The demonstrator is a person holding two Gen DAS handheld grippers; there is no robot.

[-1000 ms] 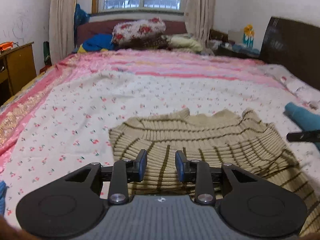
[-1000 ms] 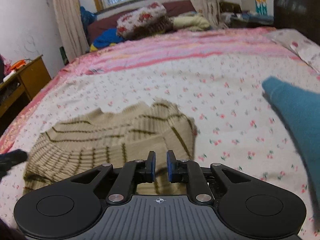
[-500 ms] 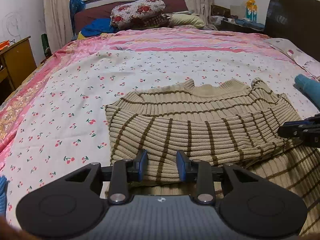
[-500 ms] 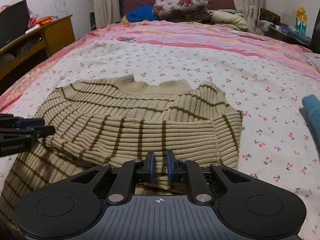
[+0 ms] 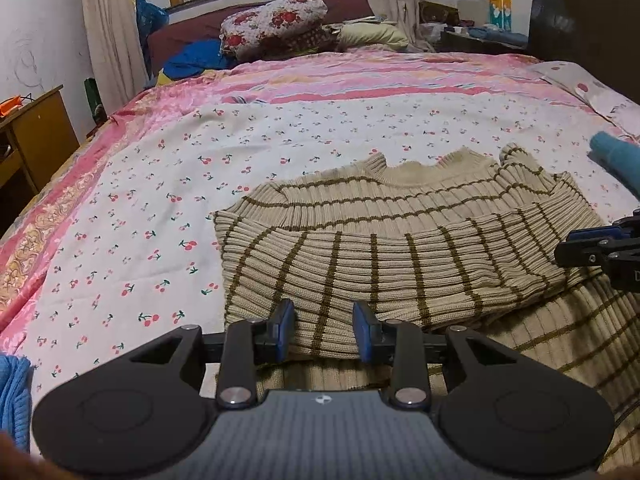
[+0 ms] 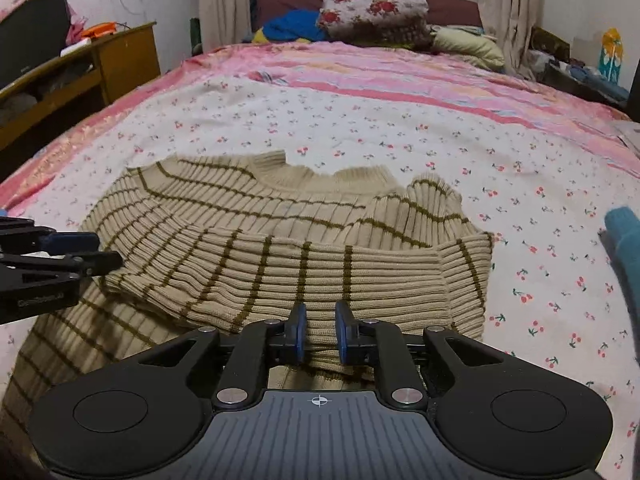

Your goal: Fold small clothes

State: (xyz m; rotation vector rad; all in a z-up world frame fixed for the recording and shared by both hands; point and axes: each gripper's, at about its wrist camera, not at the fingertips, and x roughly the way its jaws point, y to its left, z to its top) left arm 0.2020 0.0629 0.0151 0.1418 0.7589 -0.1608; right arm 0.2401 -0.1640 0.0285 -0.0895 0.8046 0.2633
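On the cherry-print bed sheet [image 5: 132, 216], the beige, brown-striped ribbed knit sweater [image 5: 400, 248] lies half-folded, both grippers, left [image 5: 323, 330] and right [image 6: 319, 330], slightly parted astride its folded hem, seemingly releasing it.

A small beige ribbed-knit sweater [image 5: 400, 248] with thin olive-brown stripes lies flat on the bed's [image 5: 280, 136] white cherry-print sheet, in its near part and well short of the pink band toward the far edge. Its scalloped neckline points toward the far edge. A sleeve [image 6: 304, 276] is folded across the chest, so its stripes run crosswise to those of the body. The lower body spreads out toward the near edge. A teal garment [image 6: 628, 240] lies to the right, apart from the sweater.
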